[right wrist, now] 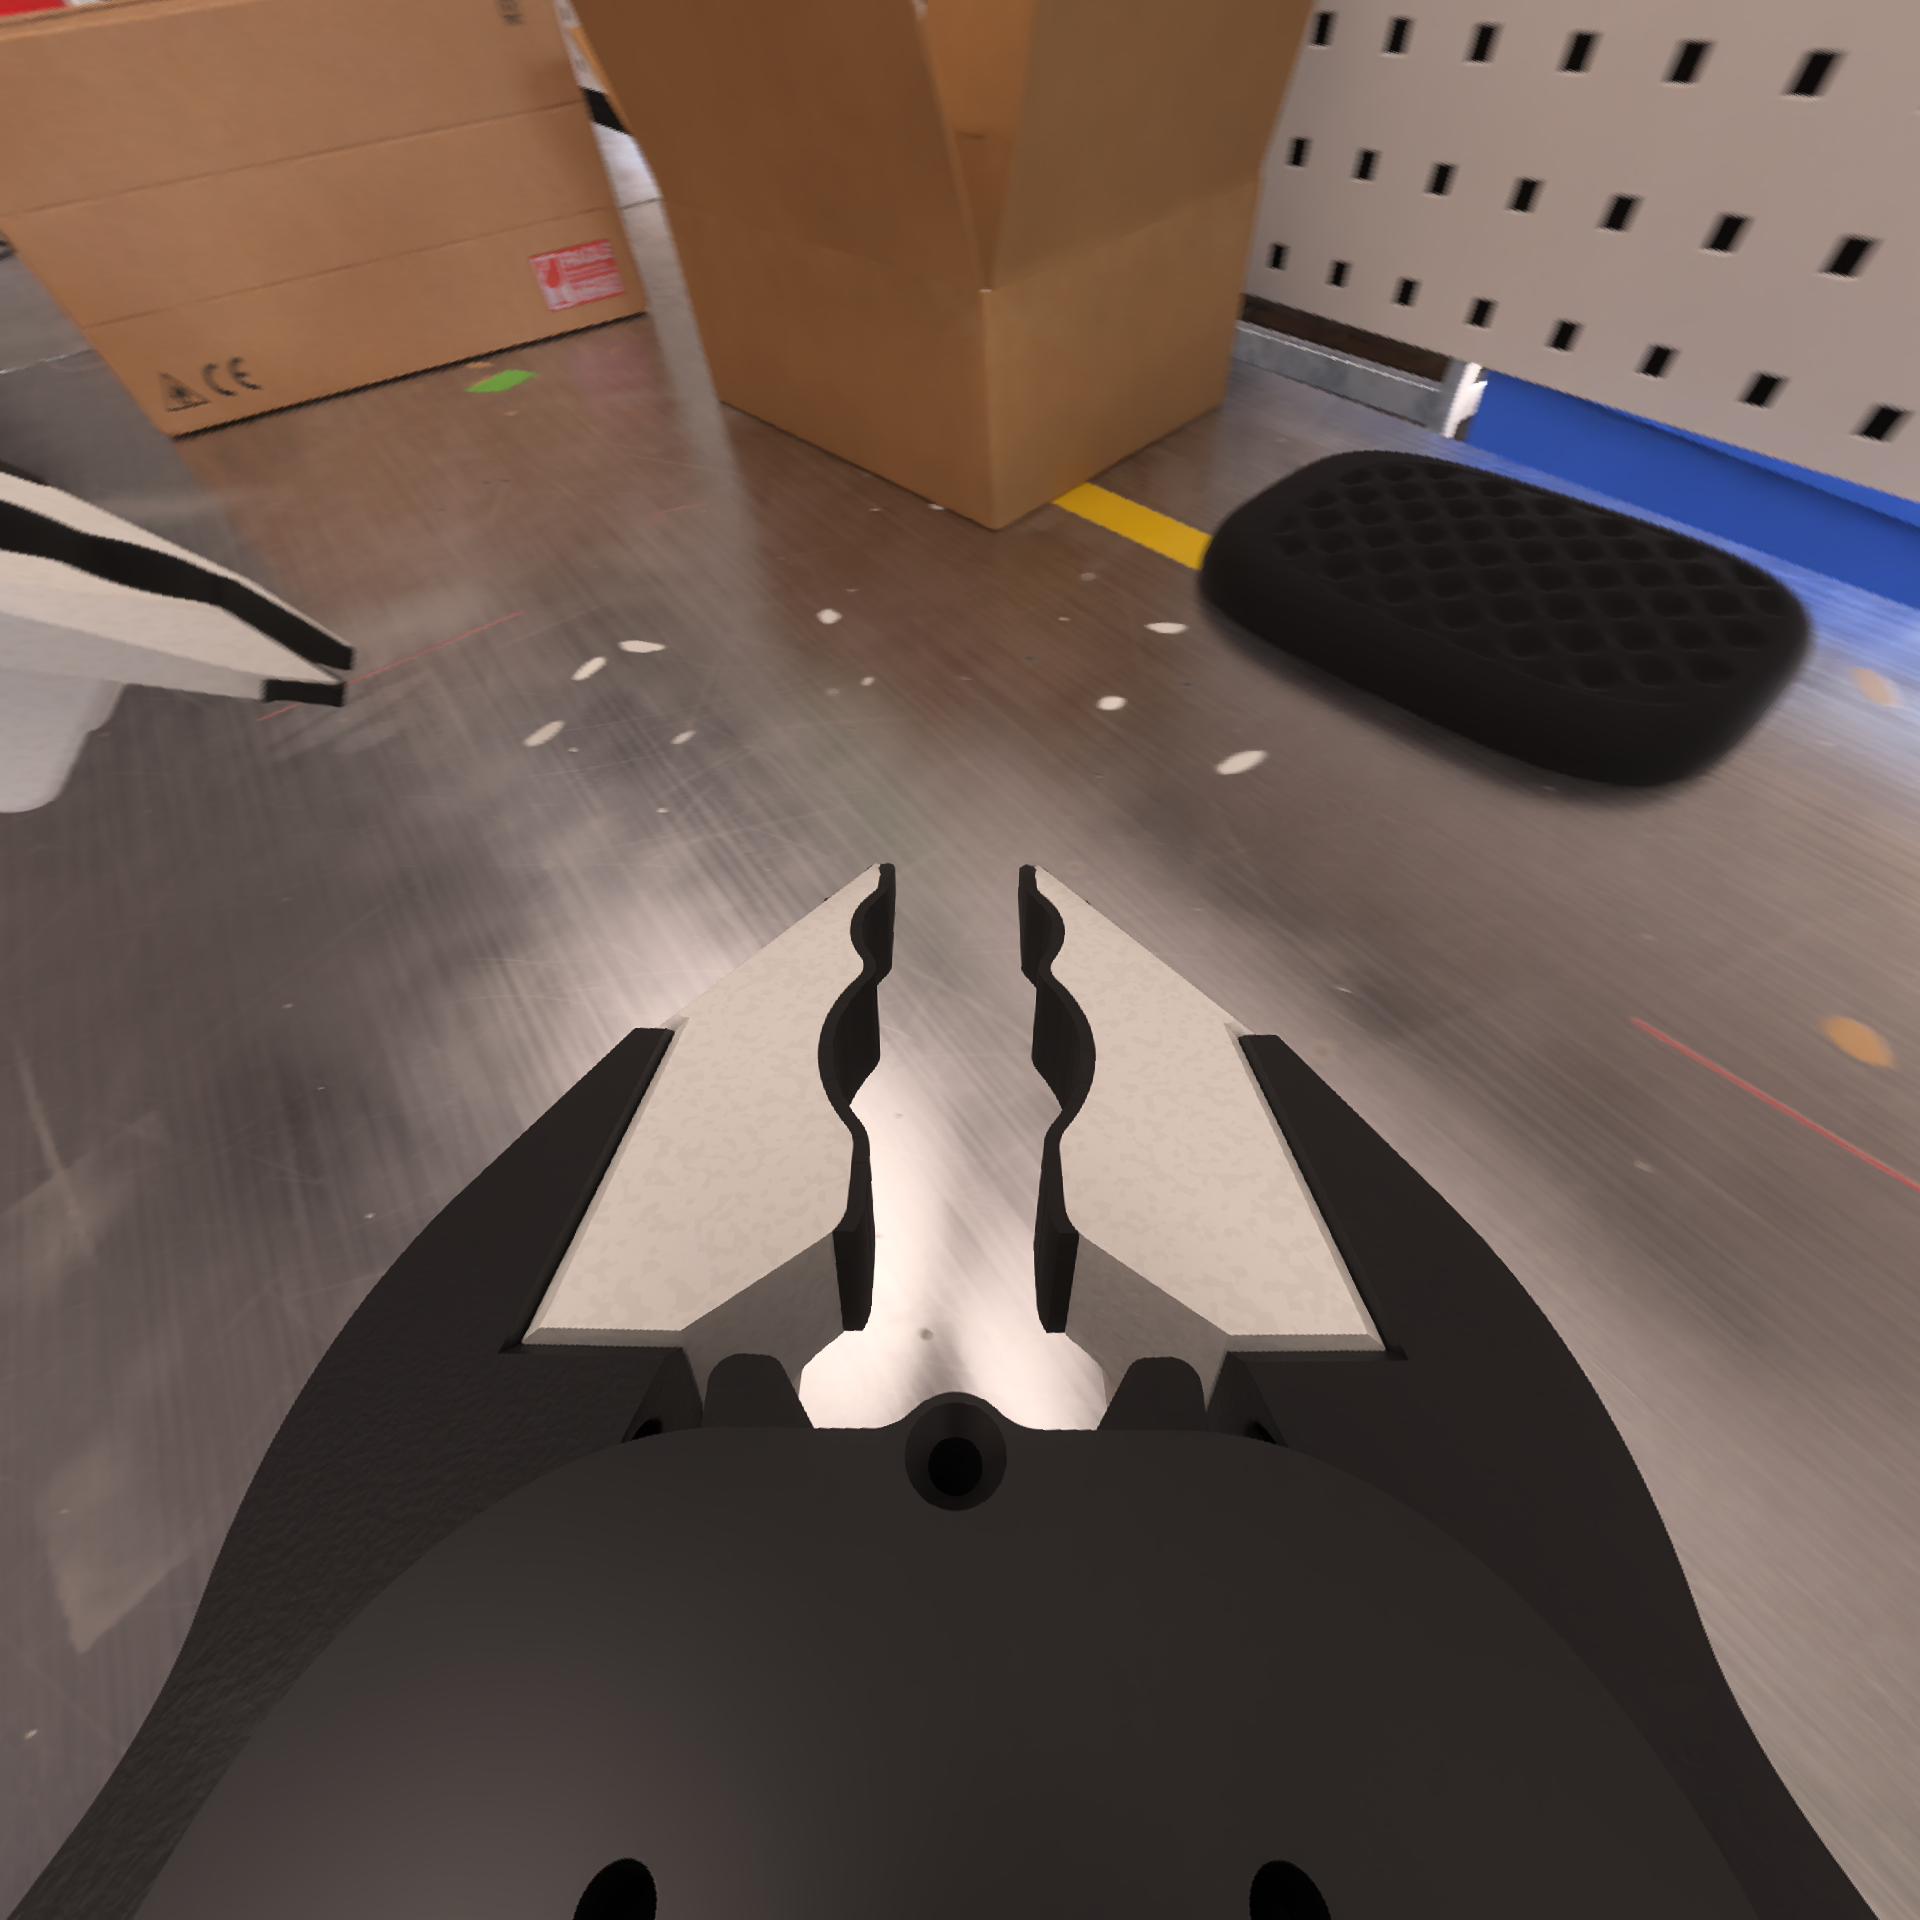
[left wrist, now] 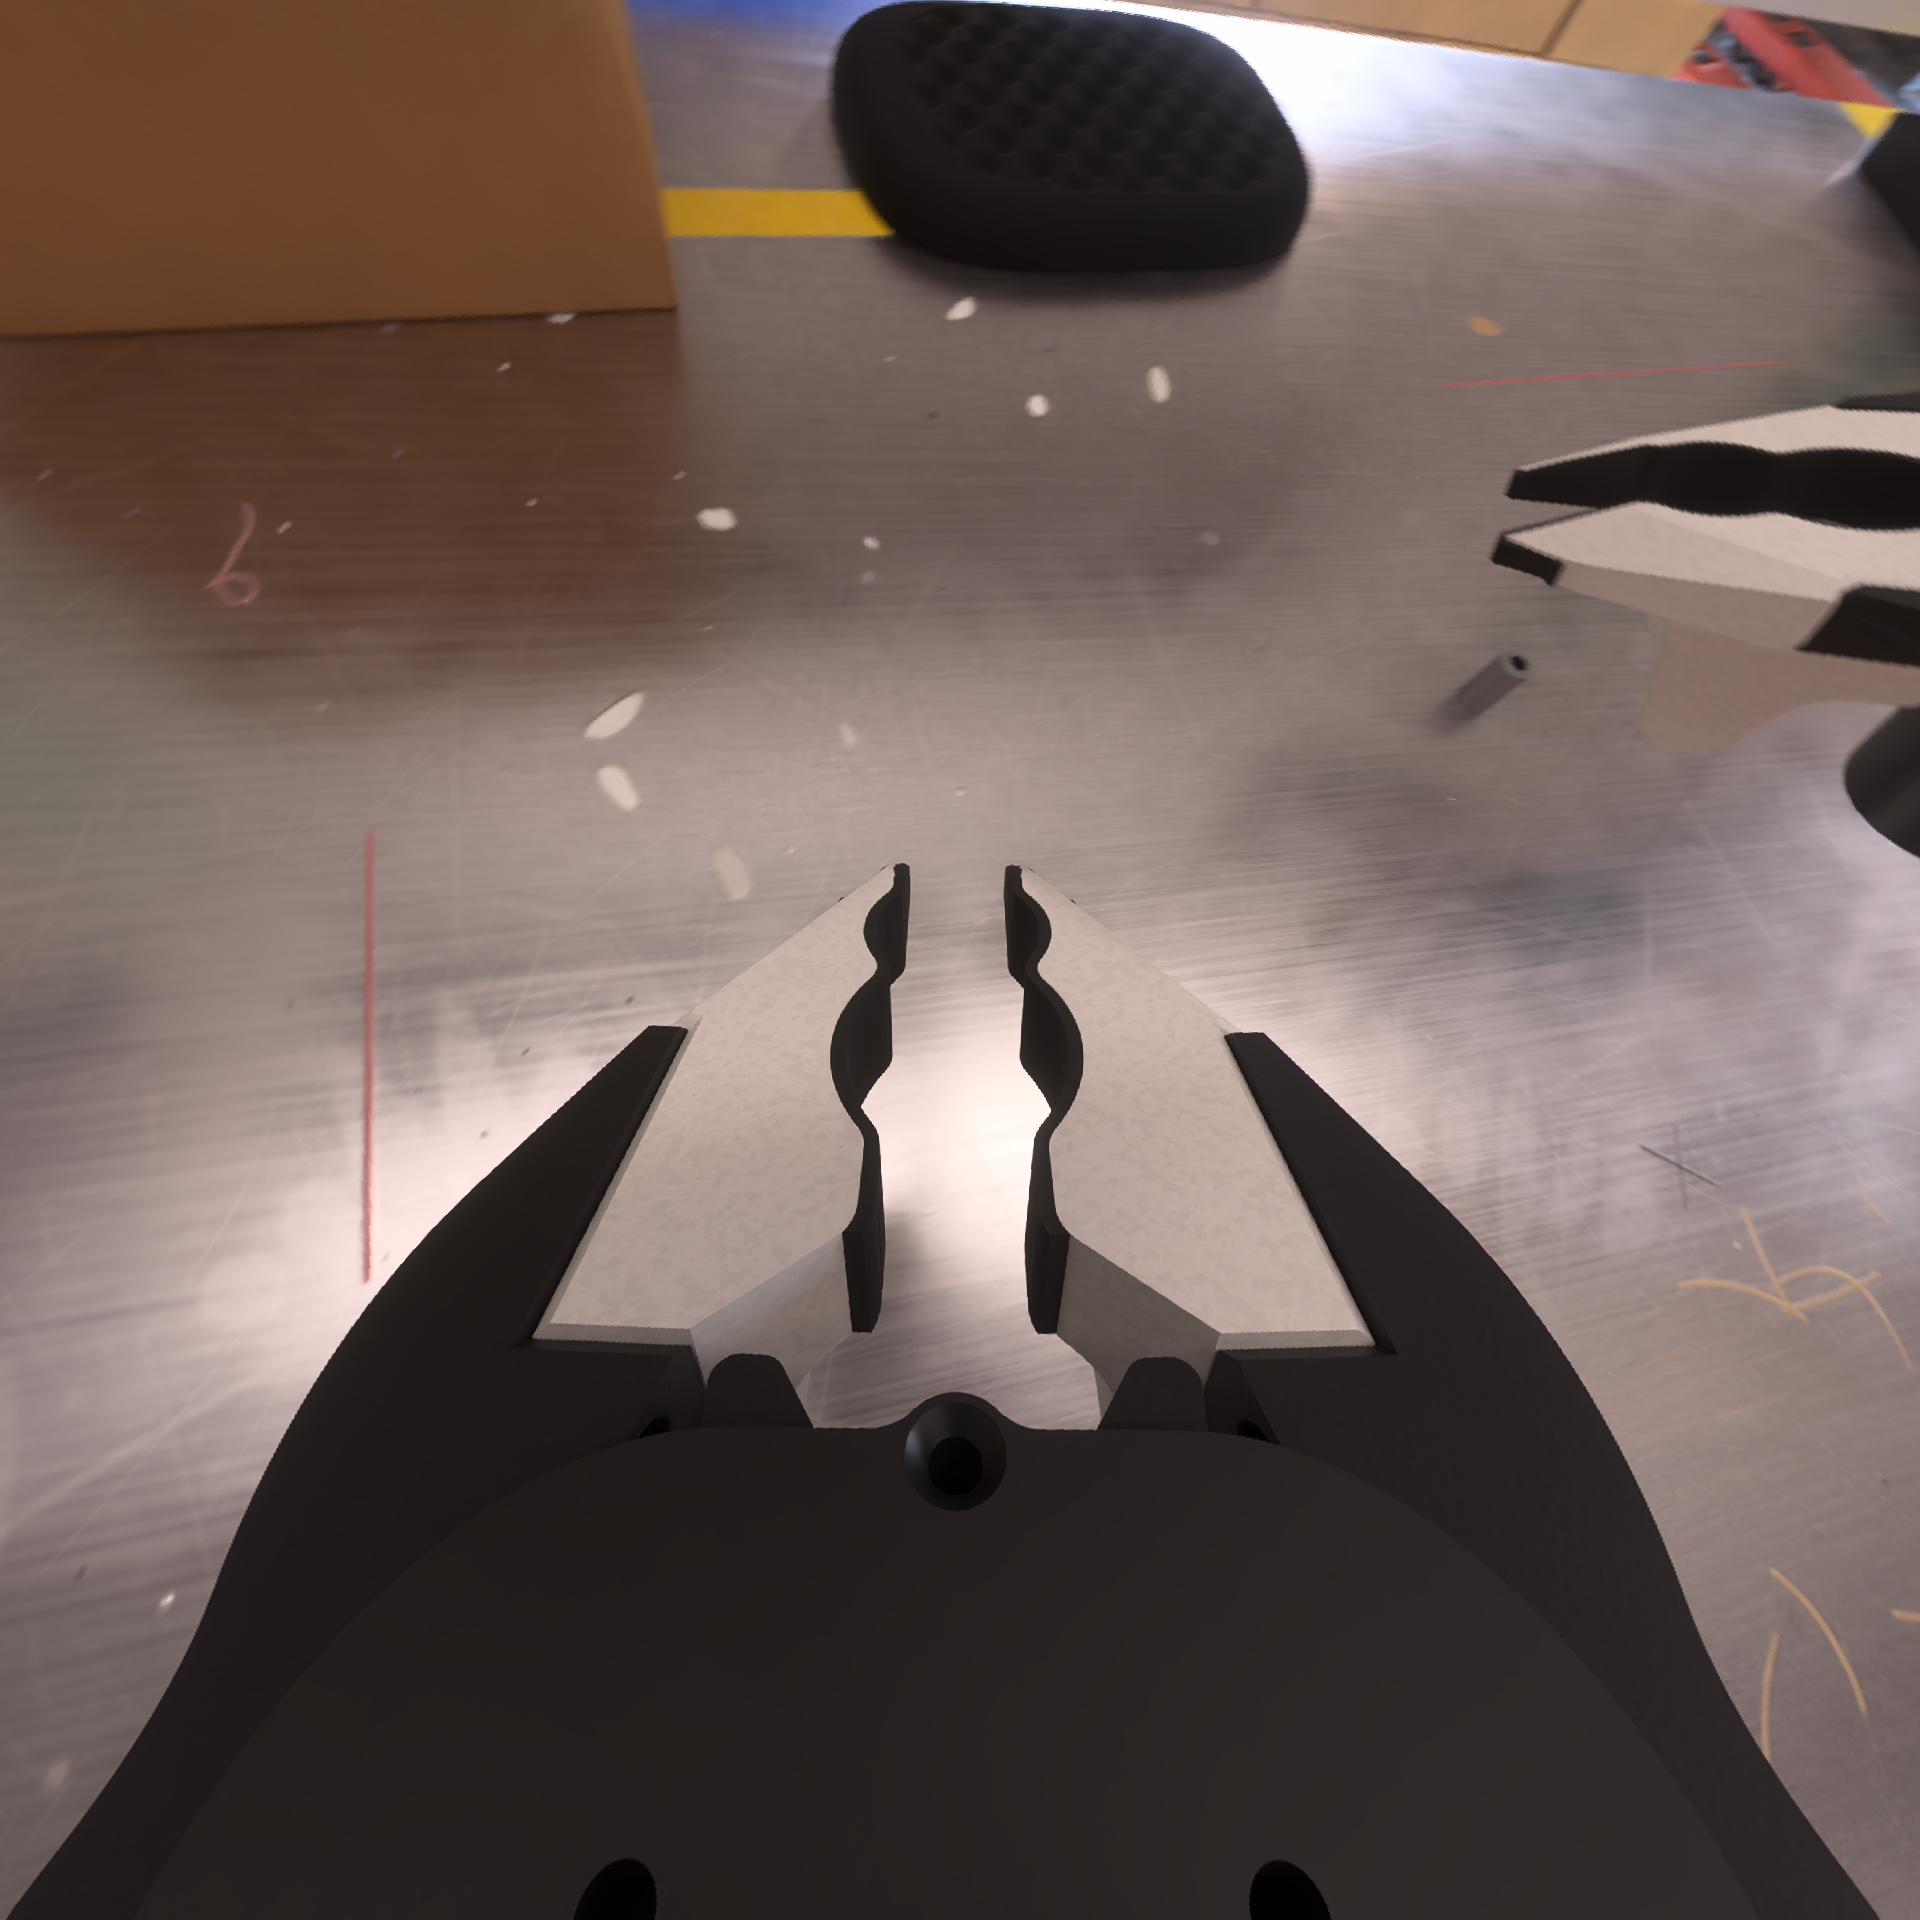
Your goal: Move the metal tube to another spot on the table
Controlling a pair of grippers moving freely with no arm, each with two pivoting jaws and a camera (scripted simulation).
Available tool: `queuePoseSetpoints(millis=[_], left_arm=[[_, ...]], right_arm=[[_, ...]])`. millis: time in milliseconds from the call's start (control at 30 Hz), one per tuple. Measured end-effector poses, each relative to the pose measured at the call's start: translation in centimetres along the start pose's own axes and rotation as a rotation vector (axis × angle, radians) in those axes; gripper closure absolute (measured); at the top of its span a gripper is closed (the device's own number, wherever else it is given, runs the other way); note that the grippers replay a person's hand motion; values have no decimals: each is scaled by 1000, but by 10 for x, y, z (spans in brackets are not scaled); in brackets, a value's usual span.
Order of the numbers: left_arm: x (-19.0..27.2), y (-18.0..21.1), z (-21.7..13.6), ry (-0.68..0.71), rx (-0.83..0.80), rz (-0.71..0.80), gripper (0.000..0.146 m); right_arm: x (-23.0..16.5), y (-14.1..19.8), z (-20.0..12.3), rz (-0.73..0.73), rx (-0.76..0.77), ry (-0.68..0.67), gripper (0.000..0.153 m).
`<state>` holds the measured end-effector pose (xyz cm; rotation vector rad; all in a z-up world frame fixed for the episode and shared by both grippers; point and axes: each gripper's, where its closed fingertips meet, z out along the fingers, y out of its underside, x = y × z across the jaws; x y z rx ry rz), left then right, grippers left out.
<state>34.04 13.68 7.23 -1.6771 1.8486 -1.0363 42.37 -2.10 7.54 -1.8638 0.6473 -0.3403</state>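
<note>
The left gripper hangs over bare table with its white fingers spread a little and nothing between them; the right gripper is likewise parted and empty in its own view. The small grey metal tube, a short hollow cylinder, lies on its side on the brushed steel table, to the right of and beyond the left gripper, just beside and below the right gripper's fingertips as the left wrist view shows them; whether they touch it cannot be told, though a gap appears to separate them. The tube does not show in the right wrist view. Judgement: the tube is not in any grasp and rests on the surface, so either the grasp has not been made or the release is complete; the pictures do not settle which. The table is scratched and reflective, flecked with white spots, thin red lines and faint orange scribbles. Farther off lies a black dimpled rubber pad, rounded at its corners, with a yellow tape strip beside it. Beyond stand an open brown cardboard box and a closed cardboard carton at far left. At far right a beige perforated panel rises above a blue band.
</note>
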Motion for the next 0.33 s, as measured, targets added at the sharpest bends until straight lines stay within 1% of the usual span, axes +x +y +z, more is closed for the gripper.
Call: queuePoseSetpoints(millis=[33, 100, 167, 233, 267, 333], left_arm=[[7, -2, 1, 26, 7, 17, 128], [31, -5, 6, 138, 11, 103, 127], [59, 1, 17, 243, -32, 295, 125], [79, 13, 33, 281, -102, 530, 124], [88, 17, 40, 307, -129, 611, 123], [106, 18, 50, 381, -140, 672, 121]], right_arm=[[7, 0, -3, 2, -2, 20, 129], [23, -4, -13, 8, 15, 71, 129], [37, -4, -24, 35, 37, 106, 129], [45, -2, -34, 66, 47, 121, 129], [47, -1, -39, 70, 54, 127, 129], [47, 6, -47, 52, 51, 138, 130]])
